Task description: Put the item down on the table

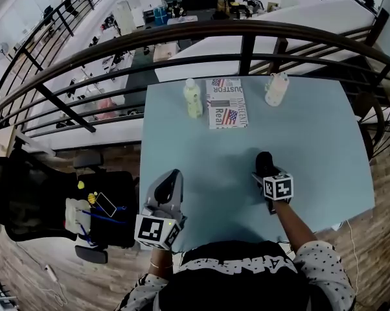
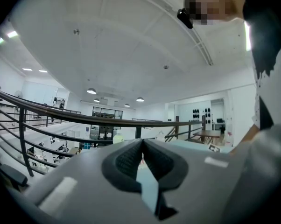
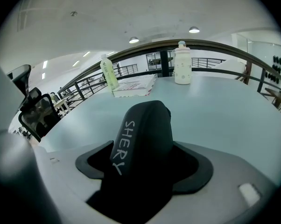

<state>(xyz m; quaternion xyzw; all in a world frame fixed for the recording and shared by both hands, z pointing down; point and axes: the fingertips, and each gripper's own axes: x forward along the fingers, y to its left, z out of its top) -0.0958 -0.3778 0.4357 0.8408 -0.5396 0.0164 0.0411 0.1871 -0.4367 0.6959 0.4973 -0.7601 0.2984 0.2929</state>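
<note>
My right gripper (image 1: 264,173) is shut on a black item (image 1: 265,161) over the near middle of the light blue table (image 1: 311,141). In the right gripper view the black item (image 3: 147,120) carries white lettering and sticks out past my right gripper (image 3: 143,158). Whether it touches the tabletop I cannot tell. My left gripper (image 1: 172,175) hovers at the table's near left edge, tilted upward. Seen in its own view, my left gripper (image 2: 142,143) has its pads pressed together with nothing between them.
At the table's far side stand a yellow-green bottle (image 1: 193,99), a magazine (image 1: 226,102) lying flat and a white bottle (image 1: 276,89). A dark railing (image 1: 247,50) runs behind the table. A black chair (image 1: 26,199) stands off the left side.
</note>
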